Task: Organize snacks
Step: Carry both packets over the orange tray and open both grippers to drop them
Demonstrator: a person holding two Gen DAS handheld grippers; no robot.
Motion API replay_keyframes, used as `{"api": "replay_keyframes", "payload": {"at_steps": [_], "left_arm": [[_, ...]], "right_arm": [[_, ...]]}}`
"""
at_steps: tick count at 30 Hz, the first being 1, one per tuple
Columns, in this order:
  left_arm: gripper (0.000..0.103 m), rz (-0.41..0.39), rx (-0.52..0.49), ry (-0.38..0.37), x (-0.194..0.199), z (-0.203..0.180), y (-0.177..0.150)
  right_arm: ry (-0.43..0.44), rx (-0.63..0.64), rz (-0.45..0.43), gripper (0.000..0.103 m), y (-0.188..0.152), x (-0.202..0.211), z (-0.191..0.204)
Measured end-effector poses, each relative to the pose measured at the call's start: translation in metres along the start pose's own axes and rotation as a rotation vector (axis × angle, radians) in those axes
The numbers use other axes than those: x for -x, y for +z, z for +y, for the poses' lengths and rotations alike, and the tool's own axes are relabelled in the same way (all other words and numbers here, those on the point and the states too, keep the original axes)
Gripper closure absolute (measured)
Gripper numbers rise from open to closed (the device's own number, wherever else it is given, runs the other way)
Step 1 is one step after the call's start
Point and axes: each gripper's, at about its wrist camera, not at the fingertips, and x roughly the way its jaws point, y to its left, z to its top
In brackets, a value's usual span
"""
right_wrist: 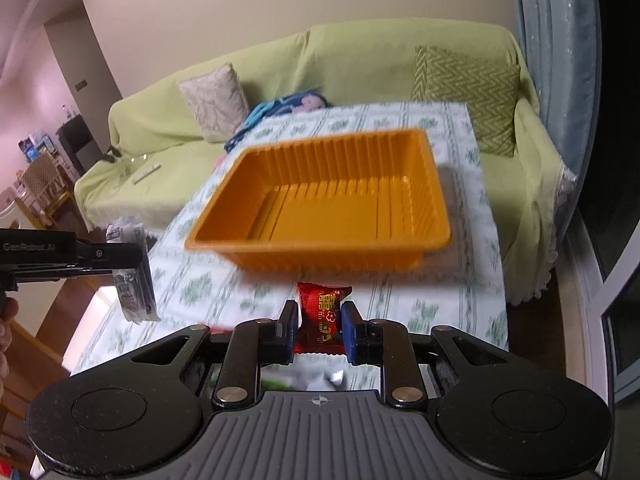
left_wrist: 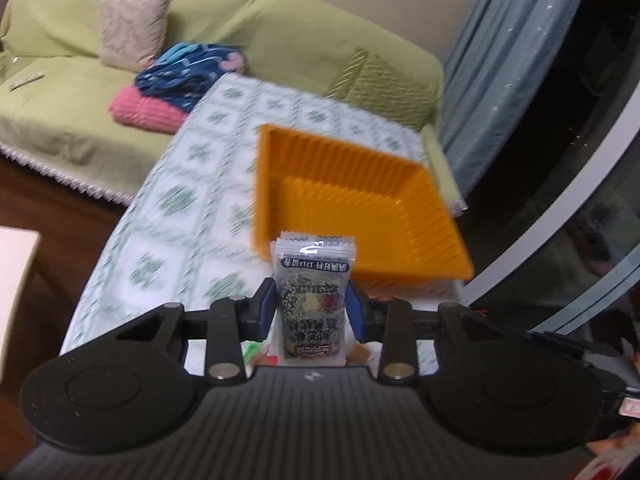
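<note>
Left gripper (left_wrist: 311,306): blue-padded fingers (left_wrist: 267,312) pinching a clear-edged black speckled snack packet (left_wrist: 311,292), held upright, clamped at mid-body, top seal sticking out past the tips. Same gripper shows in the right wrist view at 9 o'clock (right_wrist: 136,276), packet (right_wrist: 134,280) hanging off the bench edge side, above the floor gap.

Ribbed orange plastic tray (left_wrist: 352,196), rectangular, sits on the bench (left_wrist: 192,184) with the green-and-white patterned cloth; in the left view it's at 12–1 o'clock just beyond the packet. In the right view the tray (right_wrist: 320,200) is dead ahead at 12 o'clock, nothing visible inside.

Right gripper (right_wrist: 320,322): fingers (right_wrist: 349,330) pinching a small red foil snack packet (right_wrist: 322,318), above the bench, just short of the tray's near wall.

Background: green-covered sofa (right_wrist: 360,68) behind the bench. Frames motion-blurred.
</note>
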Motion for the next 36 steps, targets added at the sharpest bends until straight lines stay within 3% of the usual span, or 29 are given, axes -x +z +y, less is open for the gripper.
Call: {"api": "replay_keyframes", "payload": {"at_steps": [9, 18, 36], "left_arm": [[0.069, -0.03, -0.064, -0.026, -0.04, -0.04, 0.044], [0.069, -0.011, -0.071, -0.001, -0.091, -0.053, 0.073], [0.068, 0.111, -0.068, 0.085, -0.157, -0.049, 0.071]], "right_arm": [[0.0, -0.042, -0.074, 0.08, 0.048, -0.02, -0.013], [-0.018, -0.065, -0.08, 0.08, 0.077, -0.058, -0.027], [-0.034, -0.093, -0.049, 0.08, 0.084, -0.087, -0.044]]}}
